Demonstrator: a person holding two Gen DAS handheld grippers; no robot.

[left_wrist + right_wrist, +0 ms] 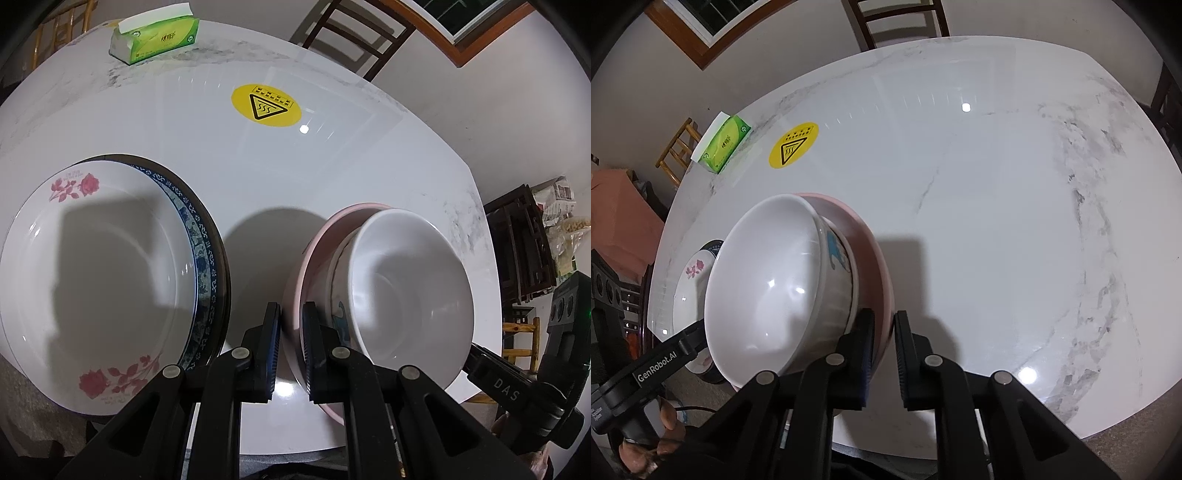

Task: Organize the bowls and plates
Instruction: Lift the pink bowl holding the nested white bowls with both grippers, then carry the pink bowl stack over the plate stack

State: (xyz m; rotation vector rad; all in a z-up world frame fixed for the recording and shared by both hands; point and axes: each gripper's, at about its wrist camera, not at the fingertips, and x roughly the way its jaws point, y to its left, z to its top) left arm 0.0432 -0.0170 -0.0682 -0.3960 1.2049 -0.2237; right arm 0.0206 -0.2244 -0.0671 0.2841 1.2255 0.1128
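Note:
A white bowl (399, 291) with a blue pattern on its outside sits nested in a pink bowl (314, 251). My left gripper (291, 321) is shut on the pink bowl's left rim. My right gripper (884, 328) is shut on the pink bowl's (875, 254) right rim, with the white bowl (764, 284) inside it. A white plate with pink roses (92, 277) lies on a blue-patterned plate (201, 251) and a dark plate, left of the bowls. The rose plate also shows in the right wrist view (690, 277).
A white marble table (997, 221) carries a yellow hot-surface sticker (265, 105) and a green tissue pack (157, 35) at the far side. Dark wooden chairs (354, 33) stand behind the table. Stacked stools (524, 243) stand at the right.

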